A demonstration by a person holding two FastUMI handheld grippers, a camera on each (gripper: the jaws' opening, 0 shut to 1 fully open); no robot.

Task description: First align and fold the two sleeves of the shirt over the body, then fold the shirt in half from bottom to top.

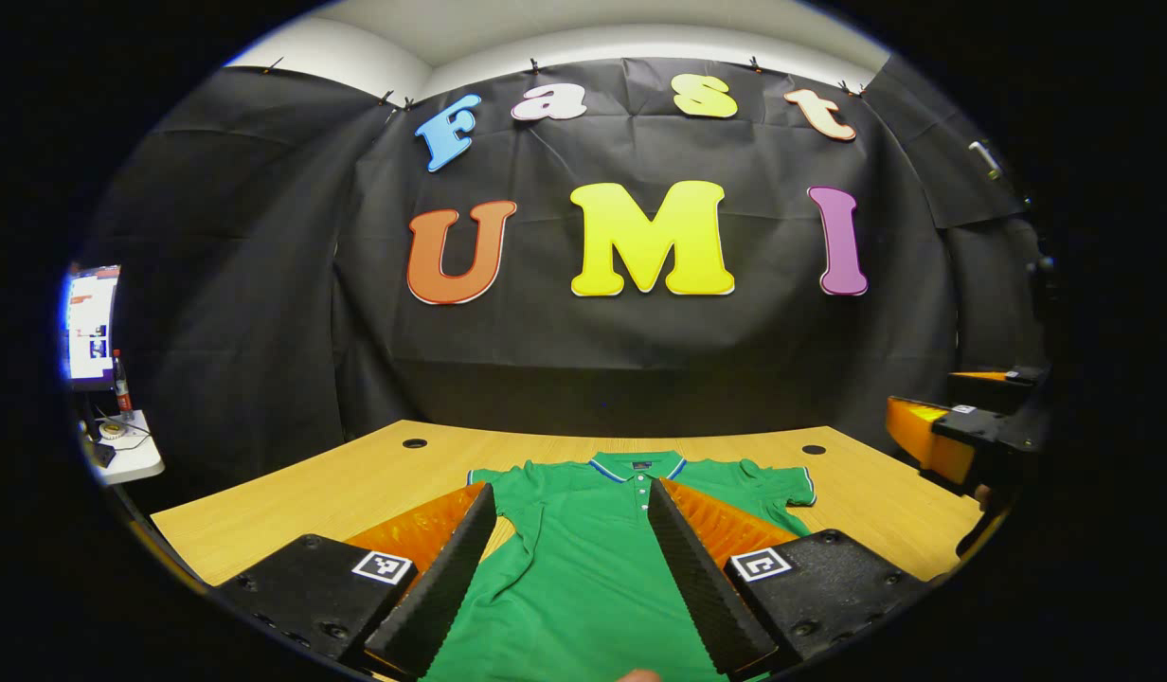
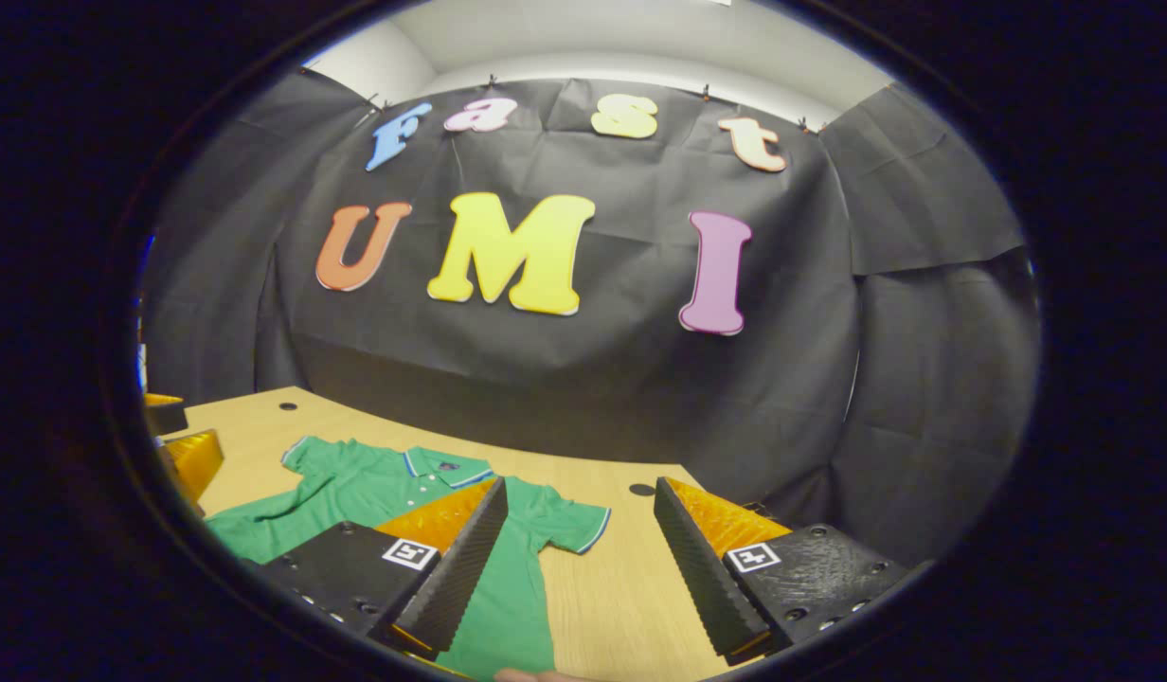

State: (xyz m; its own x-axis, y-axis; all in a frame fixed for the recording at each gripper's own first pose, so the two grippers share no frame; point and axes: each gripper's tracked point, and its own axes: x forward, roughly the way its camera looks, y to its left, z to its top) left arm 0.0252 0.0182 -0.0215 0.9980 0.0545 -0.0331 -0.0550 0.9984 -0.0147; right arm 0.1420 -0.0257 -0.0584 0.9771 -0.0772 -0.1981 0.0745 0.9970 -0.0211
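Two grippers, left gripper (image 1: 571, 559) and right gripper (image 2: 576, 559), both wide apart, empty, one green shirt (image 1: 583, 559), one table (image 1: 356, 483)

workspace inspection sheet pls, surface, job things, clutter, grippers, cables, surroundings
Surface: light wooden table with round holes near its far edge.
Job's things: green polo shirt lies flat, collar toward the wall; both short sleeves are spread out, not yet folded. Some wrinkling in the body near the left sleeve.
Clutter: nothing seen on the table besides the shirt.
Grippers: left gripper open, above the shirt's body. Right gripper open, over the shirt's right edge and bare table. Neither holds anything.
Cables: thin wires on a small white side table, off the work surface.
Surroundings: black cloth wall; a lit screen and a bottle at far left.
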